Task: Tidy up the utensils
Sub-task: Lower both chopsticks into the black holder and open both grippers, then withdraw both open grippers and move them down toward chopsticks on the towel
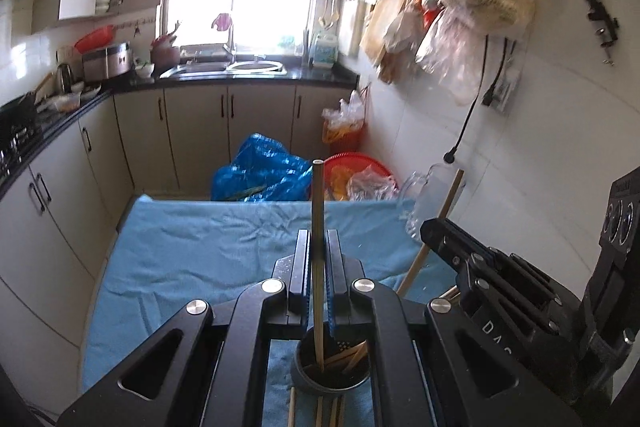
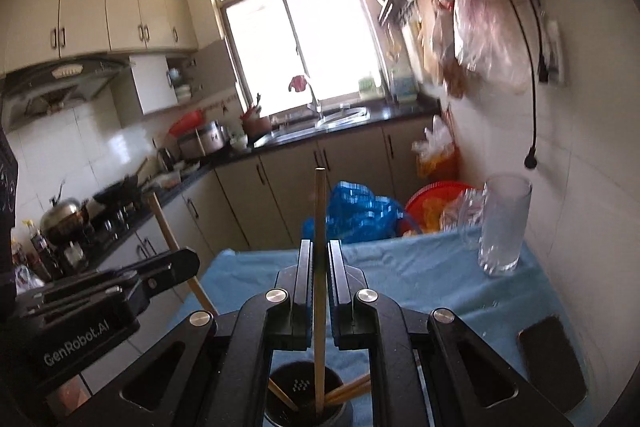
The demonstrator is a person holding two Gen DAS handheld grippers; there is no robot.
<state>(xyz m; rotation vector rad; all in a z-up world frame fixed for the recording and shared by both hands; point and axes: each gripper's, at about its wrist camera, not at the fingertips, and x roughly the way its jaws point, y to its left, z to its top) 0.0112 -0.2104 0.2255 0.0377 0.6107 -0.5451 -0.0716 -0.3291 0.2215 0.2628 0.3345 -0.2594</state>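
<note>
My left gripper (image 1: 318, 239) is shut on a wooden chopstick (image 1: 318, 199) that stands nearly upright, its lower end inside a dark round holder (image 1: 304, 381) with several chopsticks in it. My right gripper (image 2: 320, 247) is likewise shut on a chopstick (image 2: 320, 203) whose lower end dips into the same holder (image 2: 274, 387). Each gripper shows in the other's view: the right gripper (image 1: 430, 231) with its slanted chopstick (image 1: 452, 195), and the left gripper (image 2: 188, 261) with its chopstick (image 2: 162, 219). A few loose chopsticks (image 1: 292, 407) lie on the cloth by the holder.
A blue cloth (image 1: 200, 259) covers the table. A tall clear glass (image 2: 504, 223) stands at its far right by the tiled wall, and a dark phone (image 2: 550, 359) lies near the right edge. Beyond the table sit a blue bag (image 1: 264, 175) and a red basket (image 1: 352, 167).
</note>
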